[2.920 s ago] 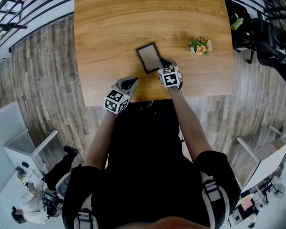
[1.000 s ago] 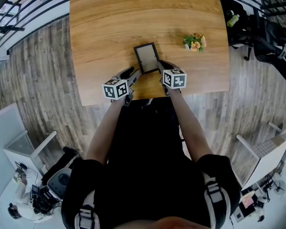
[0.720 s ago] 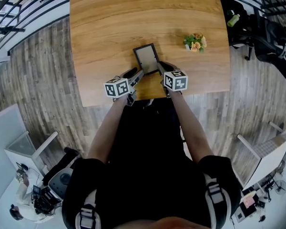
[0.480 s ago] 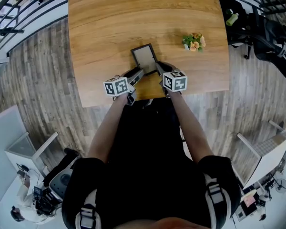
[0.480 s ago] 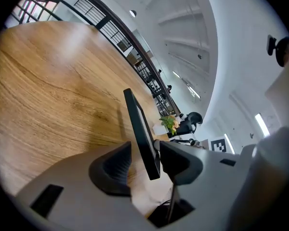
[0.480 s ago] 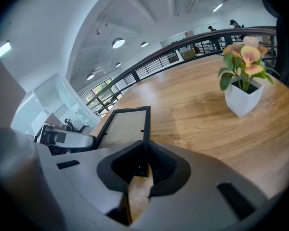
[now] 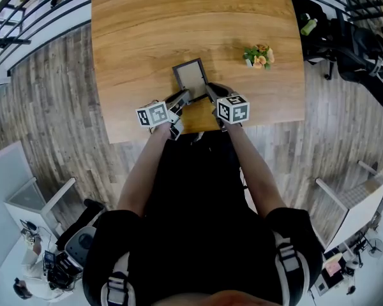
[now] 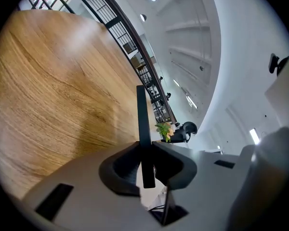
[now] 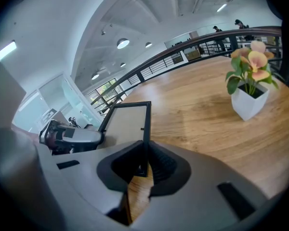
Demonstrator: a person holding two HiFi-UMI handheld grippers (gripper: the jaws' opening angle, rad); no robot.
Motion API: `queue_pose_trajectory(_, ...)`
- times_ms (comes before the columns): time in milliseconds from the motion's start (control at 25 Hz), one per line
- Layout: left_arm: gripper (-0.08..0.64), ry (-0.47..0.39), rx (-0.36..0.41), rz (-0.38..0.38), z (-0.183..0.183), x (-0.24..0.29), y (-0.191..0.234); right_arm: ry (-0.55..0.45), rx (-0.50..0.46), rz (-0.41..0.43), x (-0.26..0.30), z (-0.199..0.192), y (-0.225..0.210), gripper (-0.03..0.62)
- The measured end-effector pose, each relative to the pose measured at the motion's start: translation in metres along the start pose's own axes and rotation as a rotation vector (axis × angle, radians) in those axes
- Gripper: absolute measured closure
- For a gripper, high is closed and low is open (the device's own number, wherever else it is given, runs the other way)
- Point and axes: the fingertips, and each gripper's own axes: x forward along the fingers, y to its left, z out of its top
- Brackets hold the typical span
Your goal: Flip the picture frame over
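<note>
1. The picture frame (image 7: 190, 76) is close to the near edge of the worktop (image 7: 147, 24), roughly midway along it, pale panel facing up.
2. The left gripper (image 7: 182, 98) has just been closing its jaws. They now pinch the frame's near-left edge.
3. The right gripper (image 7: 210, 93) is clamped on the near-right edge.
4. A small potted plant (image 7: 258, 56) stands well apart, toward the right edge.

open tabletop (image 7: 134, 37) left, flower pot (image 7: 258, 57) right

head view overhead, gripper views close, sharing picture frame (image 7: 190, 76)
</note>
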Motion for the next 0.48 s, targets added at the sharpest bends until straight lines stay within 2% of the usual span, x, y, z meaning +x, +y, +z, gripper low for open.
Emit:
queue_pose_trajectory(280,0.474,-0.025,-0.035,-0.023,0.0035,-0.0004,-0.0038,-0.009,-0.052,-0.016,-0.0016,-0.001,0.0017,0.534)
queue_pose_trajectory(480,0.476,-0.032,-0.045,-0.002,0.0044,-0.0012,0.0004,-0.008,-0.11,-0.035,-0.0048,-0.0016,0.0012,0.499)
